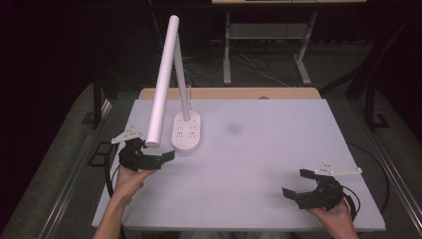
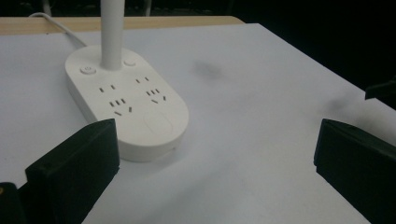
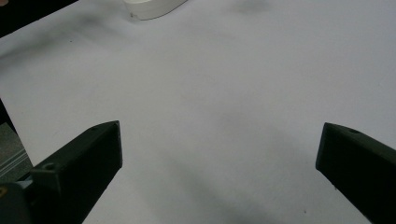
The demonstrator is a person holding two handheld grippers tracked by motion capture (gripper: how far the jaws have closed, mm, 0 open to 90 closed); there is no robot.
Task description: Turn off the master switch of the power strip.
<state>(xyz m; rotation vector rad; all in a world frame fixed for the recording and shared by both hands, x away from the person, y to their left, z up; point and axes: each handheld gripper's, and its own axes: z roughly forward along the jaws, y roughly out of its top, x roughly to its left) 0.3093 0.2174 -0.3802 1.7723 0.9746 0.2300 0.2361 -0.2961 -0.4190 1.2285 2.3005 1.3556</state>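
A white desk lamp stands at the back left of the table. Its oval base [image 1: 187,131] carries socket slots and two buttons, and its long tube head [image 1: 163,82] slants down toward the left. My left gripper [image 1: 158,149] is open just left of the base, jaws pointing at it, with nothing between them. From the left gripper view the base [image 2: 126,105] and stem [image 2: 112,32] lie ahead of the open left gripper [image 2: 215,154]. My right gripper [image 1: 297,182] stands open and empty near the front right. The right gripper view [image 3: 219,149] looks over bare mat toward the base's edge [image 3: 152,7].
A white mat [image 1: 268,149] covers the table, with a faint dark smudge [image 1: 232,128] near its middle. A wooden strip [image 1: 229,93] runs along the back edge. The lamp's white cable [image 2: 56,25] leads off the back. Dark floor and table legs [image 1: 227,50] lie beyond.
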